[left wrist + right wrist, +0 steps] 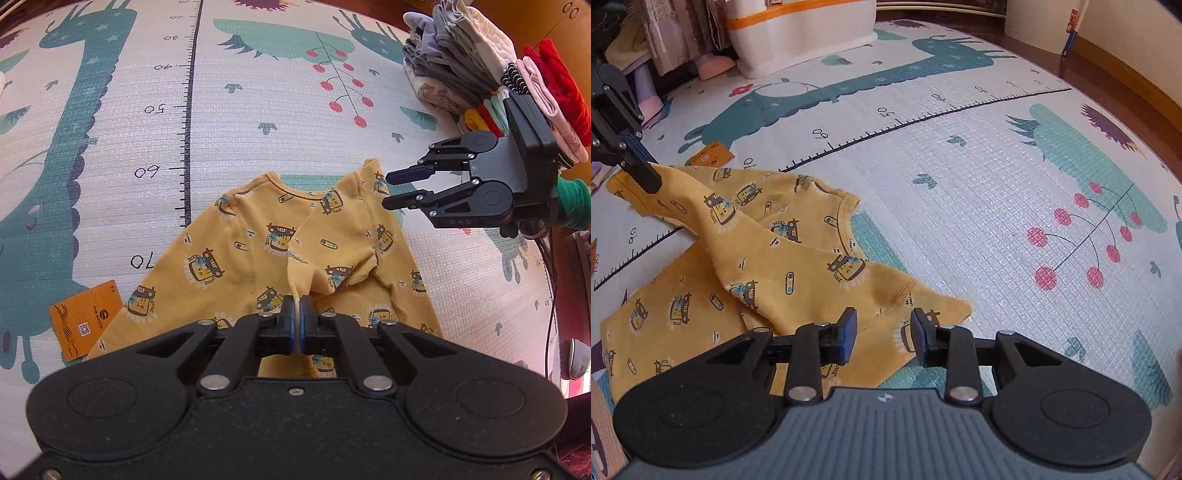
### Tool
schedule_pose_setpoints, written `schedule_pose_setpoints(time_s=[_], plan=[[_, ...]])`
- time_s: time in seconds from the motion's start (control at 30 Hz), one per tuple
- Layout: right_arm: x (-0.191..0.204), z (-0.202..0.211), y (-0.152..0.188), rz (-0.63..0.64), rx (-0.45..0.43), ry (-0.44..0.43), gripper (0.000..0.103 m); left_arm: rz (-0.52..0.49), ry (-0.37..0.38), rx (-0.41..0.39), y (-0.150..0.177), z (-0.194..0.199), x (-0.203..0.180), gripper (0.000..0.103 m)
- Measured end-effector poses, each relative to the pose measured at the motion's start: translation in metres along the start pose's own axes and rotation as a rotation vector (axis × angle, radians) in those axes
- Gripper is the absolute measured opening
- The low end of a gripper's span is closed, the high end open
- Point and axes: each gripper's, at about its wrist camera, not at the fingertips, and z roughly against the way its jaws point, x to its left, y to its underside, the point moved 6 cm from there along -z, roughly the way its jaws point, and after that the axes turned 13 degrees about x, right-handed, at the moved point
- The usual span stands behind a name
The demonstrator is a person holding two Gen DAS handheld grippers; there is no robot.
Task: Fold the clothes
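Observation:
A yellow child's shirt [255, 258] with a cartoon car print lies on the play mat [258, 129], partly folded over itself. My left gripper [297, 321] is shut on a lifted fold of its fabric, near the bottom of the left wrist view. My right gripper [387, 190] hovers open at the shirt's right shoulder. In the right wrist view the right gripper [882, 330] stands open just above a shirt [775, 266] corner, with nothing between its fingers. At upper left the left gripper [650, 181] pinches the cloth and pulls it up into a ridge.
A tall stack of folded clothes [476, 62] stands at the mat's far right. An orange card [86, 319] lies left of the shirt. A white storage box [801, 33] and hanging fabric sit beyond the mat [960, 184]. Wooden floor borders the mat.

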Motion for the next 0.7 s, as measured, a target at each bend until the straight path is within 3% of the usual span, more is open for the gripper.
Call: schedule_pose_setpoints(time_s=[0.07, 0.3, 0.4, 0.43, 0.47, 0.57, 0.7], plan=[[-0.004, -0.01, 0.0, -0.023, 0.011, -0.014, 0.032, 0.012, 0.007, 0.002, 0.001, -0.002, 0.005, 0.0], [-0.028, 0.0, 0.004, -0.266, -0.149, -0.172, 0.034, 0.099, 0.036, 0.032, 0.011, -0.013, 0.031, 0.0], [-0.028, 0.002, 0.0, -0.282, -0.18, -0.174, 0.034, 0.127, 0.055, 0.041, 0.014, -0.017, 0.037, 0.0], [-0.028, -0.005, -0.001, -0.287, -0.152, -0.164, 0.034, 0.126, 0.055, 0.044, 0.014, -0.018, 0.038, 0.0], [-0.029, -0.013, -0.001, -0.293, -0.119, -0.153, 0.034, 0.125, 0.053, 0.048, 0.014, -0.019, 0.037, 0.0], [-0.036, -0.015, -0.004, -0.363, -0.131, -0.188, 0.034, 0.085, 0.09, 0.031, 0.011, -0.007, 0.022, 0.0], [-0.047, -0.017, -0.003, -0.459, -0.128, -0.254, 0.031, -0.023, 0.148, 0.026, 0.013, 0.005, -0.023, 0.0]])
